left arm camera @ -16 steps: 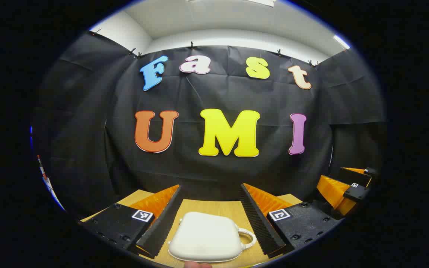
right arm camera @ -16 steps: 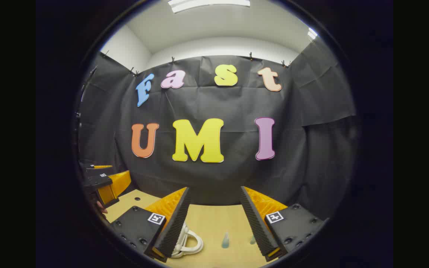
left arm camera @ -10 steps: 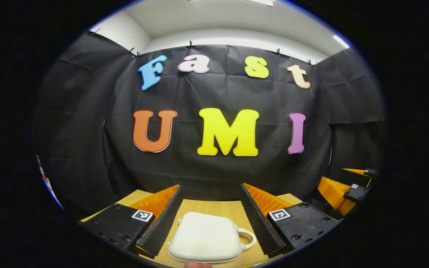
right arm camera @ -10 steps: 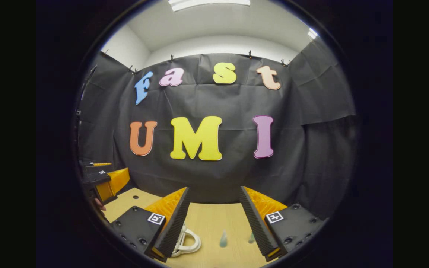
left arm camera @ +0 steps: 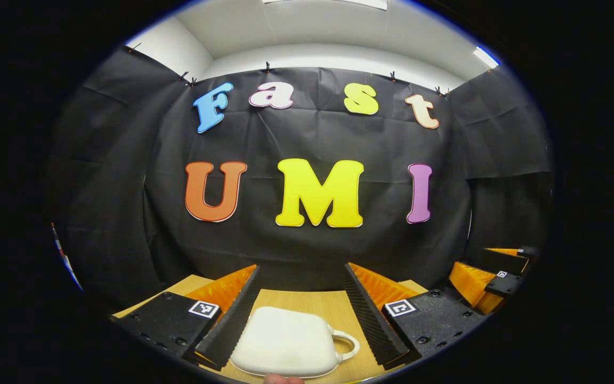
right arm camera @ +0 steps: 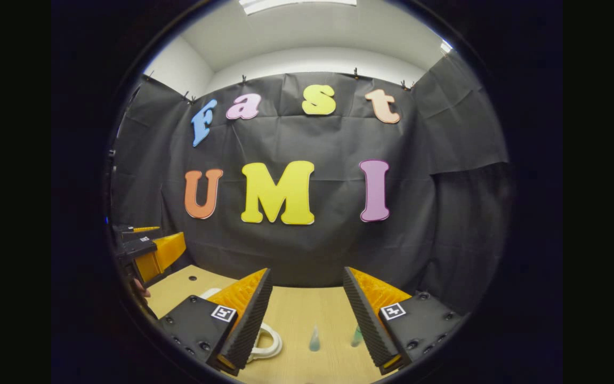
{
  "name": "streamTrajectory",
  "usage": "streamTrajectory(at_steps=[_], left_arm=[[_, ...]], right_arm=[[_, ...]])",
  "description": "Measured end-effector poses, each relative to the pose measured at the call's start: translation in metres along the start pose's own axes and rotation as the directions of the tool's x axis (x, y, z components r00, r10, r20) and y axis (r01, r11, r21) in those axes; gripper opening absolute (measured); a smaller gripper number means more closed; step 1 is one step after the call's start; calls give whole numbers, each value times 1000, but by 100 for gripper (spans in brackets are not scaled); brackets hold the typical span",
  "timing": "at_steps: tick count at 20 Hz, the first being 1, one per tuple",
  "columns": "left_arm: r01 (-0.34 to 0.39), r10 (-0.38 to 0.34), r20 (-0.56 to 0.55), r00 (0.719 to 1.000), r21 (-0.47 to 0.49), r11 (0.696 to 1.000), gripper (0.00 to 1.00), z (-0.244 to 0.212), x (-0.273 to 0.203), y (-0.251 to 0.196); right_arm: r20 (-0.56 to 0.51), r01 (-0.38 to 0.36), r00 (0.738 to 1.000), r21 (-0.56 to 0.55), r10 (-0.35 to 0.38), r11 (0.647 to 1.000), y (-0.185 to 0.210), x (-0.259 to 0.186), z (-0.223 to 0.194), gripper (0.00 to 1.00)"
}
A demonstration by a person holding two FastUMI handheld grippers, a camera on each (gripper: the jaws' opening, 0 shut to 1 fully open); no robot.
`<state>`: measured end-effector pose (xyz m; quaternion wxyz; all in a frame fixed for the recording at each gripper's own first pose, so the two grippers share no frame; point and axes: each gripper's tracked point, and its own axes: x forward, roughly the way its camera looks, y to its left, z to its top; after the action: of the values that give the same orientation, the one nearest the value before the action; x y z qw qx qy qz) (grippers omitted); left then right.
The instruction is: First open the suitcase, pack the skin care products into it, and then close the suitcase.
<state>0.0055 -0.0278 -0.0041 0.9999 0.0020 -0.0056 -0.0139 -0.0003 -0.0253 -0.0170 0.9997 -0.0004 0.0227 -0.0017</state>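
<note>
A small white suitcase (left arm camera: 285,342) lies closed on the wooden table, its handle (left arm camera: 346,344) pointing right, below and between the fingers of my left gripper (left arm camera: 301,277), which is open and empty. In the right gripper view the suitcase handle (right arm camera: 267,344) peeks out beside the left finger. Two small teal skin care bottles (right arm camera: 314,339) (right arm camera: 356,336) stand on the table ahead of my right gripper (right arm camera: 307,277), which is open and empty. The right gripper (left arm camera: 491,277) also appears at the far right of the left gripper view, and the left gripper (right arm camera: 150,256) at the far left of the right gripper view.
The wooden table (right arm camera: 296,314) runs up to the black cloth wall (left arm camera: 307,250) close behind. A small hole (right arm camera: 192,278) marks the tabletop at left. A fingertip (left arm camera: 283,379) shows at the bottom edge of the left gripper view.
Both views have shifted slightly: the suitcase sits a little lower and further left in the left gripper view, and the bottles have come up a little in the right gripper view. Both grippers stay open.
</note>
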Motion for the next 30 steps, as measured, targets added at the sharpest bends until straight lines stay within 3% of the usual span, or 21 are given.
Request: streamTrajectory(at_steps=[11, 14, 17, 21, 25, 27, 30], left_arm=[[53, -48, -88, 995, 55, 997, 97, -34, 2, -29], [99, -84, -121, 989, 128, 987, 97, -50, 9, -44], [167, -122, -187, 975, 245, 955, 98, -80, 18, -58], [268, -162, -265, 950, 434, 860, 99, -118, 25, -86], [412, -219, -376, 900, 573, 709, 99, -176, 25, -123], [468, -231, -430, 873, 602, 647, 98, -207, 17, -137], [515, -159, -529, 833, 639, 571, 98, -249, 22, -129]], right_arm=[[-49, 8, 999, 12, -7, 1000, -26, 0, -19, 78], [-63, 18, 998, 2, -18, 1000, -42, -1, -27, 80], [-89, 68, 994, 8, -67, 998, -74, -4, -39, 79], [-124, 140, 982, -35, -143, 990, -127, -15, -54, 80], [-151, 210, 964, -65, -218, 976, -175, -26, -64, 80], [-164, 244, 953, -73, -253, 967, -193, -33, -69, 80], [-175, 290, 939, -66, -298, 955, -217, -40, -71, 80]])
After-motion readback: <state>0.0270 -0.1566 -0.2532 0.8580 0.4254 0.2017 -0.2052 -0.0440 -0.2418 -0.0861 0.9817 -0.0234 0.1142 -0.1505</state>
